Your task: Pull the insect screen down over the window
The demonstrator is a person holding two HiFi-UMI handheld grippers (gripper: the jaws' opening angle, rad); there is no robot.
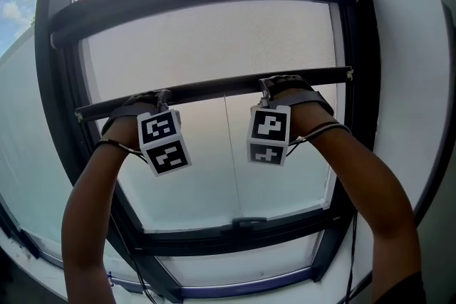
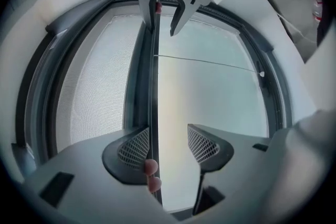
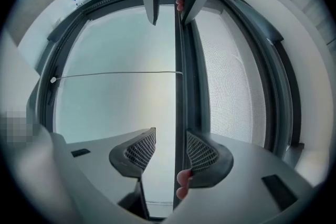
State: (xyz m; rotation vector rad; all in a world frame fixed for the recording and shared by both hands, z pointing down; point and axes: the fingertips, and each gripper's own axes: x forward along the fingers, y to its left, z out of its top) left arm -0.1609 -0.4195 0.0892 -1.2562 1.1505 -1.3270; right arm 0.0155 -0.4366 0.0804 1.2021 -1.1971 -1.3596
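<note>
Our left gripper (image 2: pixel 167 145) and right gripper (image 3: pixel 171 150) sit wide open around the thin dark pull bar (image 1: pixel 214 90) of the grey mesh insect screen (image 1: pixel 214 39), about halfway down the black-framed window (image 1: pixel 235 233), with the bottom half not covered yet.

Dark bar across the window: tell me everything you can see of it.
The pull bar is a slim, dark, rigid-looking strip along the lower edge of the mesh screen, spanning the window frame partway down. It passes between the open jaws of the left gripper and right gripper, lying against one pad of each.
</note>
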